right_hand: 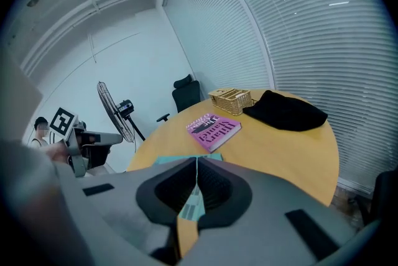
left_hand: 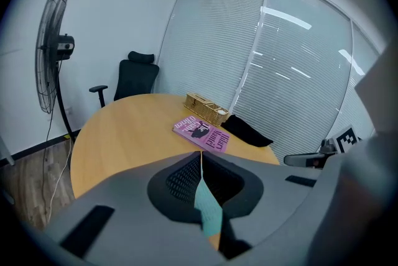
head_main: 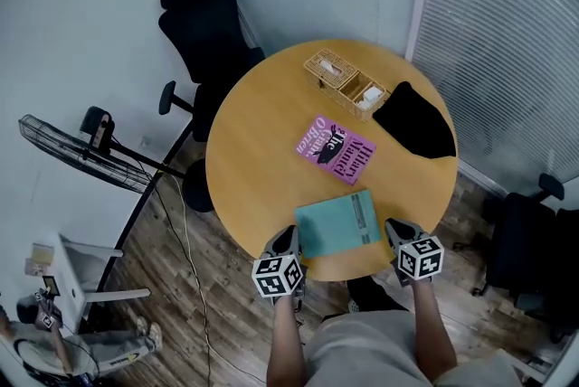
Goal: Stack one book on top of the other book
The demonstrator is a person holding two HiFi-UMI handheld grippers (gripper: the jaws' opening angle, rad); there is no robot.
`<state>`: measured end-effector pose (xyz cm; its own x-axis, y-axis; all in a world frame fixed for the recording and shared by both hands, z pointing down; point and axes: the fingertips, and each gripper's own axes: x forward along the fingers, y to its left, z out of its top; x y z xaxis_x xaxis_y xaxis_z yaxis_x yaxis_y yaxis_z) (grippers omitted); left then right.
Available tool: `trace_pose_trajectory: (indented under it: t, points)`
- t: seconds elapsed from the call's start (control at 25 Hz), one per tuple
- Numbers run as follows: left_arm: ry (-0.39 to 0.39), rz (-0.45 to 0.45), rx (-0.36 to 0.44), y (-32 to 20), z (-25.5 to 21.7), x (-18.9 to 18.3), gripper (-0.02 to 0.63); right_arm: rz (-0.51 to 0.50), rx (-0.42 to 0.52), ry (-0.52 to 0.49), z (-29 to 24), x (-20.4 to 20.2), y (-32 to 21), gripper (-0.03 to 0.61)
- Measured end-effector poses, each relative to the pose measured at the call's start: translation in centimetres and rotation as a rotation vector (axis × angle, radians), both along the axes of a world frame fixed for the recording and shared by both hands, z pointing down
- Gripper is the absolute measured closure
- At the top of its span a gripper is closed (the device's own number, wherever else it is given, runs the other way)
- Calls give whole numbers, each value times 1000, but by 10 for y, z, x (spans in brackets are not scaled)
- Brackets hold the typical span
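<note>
A teal book (head_main: 339,222) lies flat near the table's front edge. A purple book (head_main: 335,150) lies flat farther in, at the table's middle, apart from the teal one. My left gripper (head_main: 288,238) is at the teal book's left edge and my right gripper (head_main: 399,231) at its right edge. Both are shut with nothing between their jaws. In the left gripper view the closed tips (left_hand: 201,156) point toward the purple book (left_hand: 202,132), and the teal book (left_hand: 209,214) shows below them. In the right gripper view the purple book (right_hand: 213,128) lies beyond the shut right gripper (right_hand: 197,162).
A wicker basket (head_main: 346,82) and a black cloth (head_main: 416,118) sit at the far side of the round wooden table (head_main: 253,159). Black office chairs stand at the back left (head_main: 208,33) and the right (head_main: 534,250). A standing fan (head_main: 81,150) is on the left.
</note>
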<state>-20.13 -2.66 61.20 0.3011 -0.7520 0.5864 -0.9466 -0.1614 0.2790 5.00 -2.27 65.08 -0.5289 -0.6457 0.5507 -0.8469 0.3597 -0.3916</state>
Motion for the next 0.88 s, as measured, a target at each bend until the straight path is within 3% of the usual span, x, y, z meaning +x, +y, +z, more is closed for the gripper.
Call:
trace_pose_trajectory:
  t: [0.6, 0.88]
  points:
    - [31, -79, -126, -3, 65, -13, 583, -44, -53, 79, 40, -14, -39, 554]
    - [52, -97, -140, -2, 70, -21, 581, -65, -83, 55, 45, -20, -44, 554]
